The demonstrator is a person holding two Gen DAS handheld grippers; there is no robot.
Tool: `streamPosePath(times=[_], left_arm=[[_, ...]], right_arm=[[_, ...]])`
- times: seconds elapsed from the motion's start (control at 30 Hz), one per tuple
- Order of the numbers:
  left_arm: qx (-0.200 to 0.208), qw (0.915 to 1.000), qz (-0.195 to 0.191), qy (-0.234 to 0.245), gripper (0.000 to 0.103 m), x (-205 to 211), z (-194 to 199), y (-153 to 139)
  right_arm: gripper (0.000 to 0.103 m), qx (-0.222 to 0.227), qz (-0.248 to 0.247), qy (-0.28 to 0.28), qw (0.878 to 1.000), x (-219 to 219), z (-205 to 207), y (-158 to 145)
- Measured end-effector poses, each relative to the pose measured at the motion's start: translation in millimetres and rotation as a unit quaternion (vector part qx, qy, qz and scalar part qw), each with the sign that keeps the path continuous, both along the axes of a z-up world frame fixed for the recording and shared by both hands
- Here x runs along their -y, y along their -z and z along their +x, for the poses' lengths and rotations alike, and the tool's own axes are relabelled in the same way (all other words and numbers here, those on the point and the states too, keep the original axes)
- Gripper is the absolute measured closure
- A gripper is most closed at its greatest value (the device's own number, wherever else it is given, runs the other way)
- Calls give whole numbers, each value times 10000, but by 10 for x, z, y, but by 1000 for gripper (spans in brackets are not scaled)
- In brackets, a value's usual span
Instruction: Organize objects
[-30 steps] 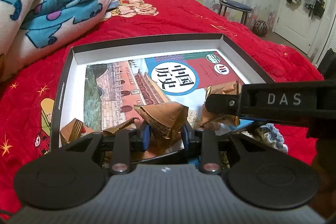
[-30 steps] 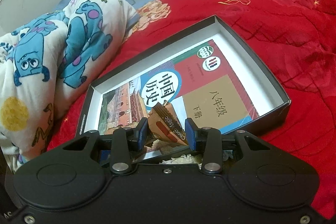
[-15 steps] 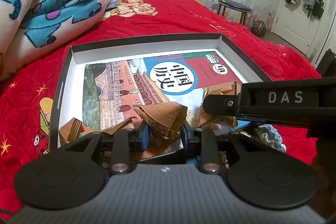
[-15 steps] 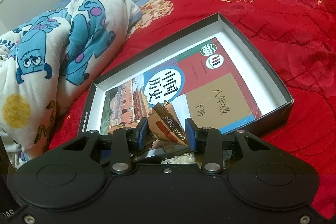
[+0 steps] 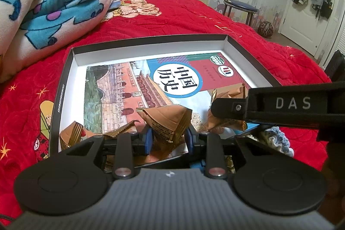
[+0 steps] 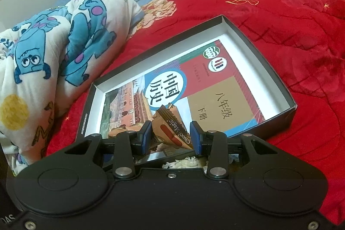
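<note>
Both wrist cams sitting low and close, looking down-fwd over the box (image 5: 64, 87) (image 6: 278, 83) on the bed (image 5: 183, 14) (image 6: 280, 25). Left cam facing the door; right cam angling toward the blanket. Both sharing the book (image 5: 120, 92) (image 6: 215, 87).

Left gripper (image 5: 168, 139): pitched down and forward, blue pads either side of a brown snack packet (image 5: 170, 122). Jaws opening by small steps; the pads look barely off the wrapper, contact uncertain. Right gripper (image 6: 170, 138): same downward pitch, jaws steady and partly closed, pads pinching a "Choco Magic" packet (image 6: 172, 128). In the left wrist view its black body crosses from the right.
</note>
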State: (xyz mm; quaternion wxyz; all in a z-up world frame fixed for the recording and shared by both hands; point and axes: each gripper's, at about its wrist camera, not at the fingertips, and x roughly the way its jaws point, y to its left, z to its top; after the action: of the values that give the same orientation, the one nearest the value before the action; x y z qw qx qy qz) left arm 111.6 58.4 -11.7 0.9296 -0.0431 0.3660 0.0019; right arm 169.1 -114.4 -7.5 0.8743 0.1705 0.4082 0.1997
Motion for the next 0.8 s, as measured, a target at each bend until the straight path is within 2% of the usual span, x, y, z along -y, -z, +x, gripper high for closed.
streamPosePath(times=[0.8], left_arm=[[4,10000,-21,-10,58,-3,-15,-11]], right_arm=[[66,-25,12,-41,10000,-12,-15,-9]])
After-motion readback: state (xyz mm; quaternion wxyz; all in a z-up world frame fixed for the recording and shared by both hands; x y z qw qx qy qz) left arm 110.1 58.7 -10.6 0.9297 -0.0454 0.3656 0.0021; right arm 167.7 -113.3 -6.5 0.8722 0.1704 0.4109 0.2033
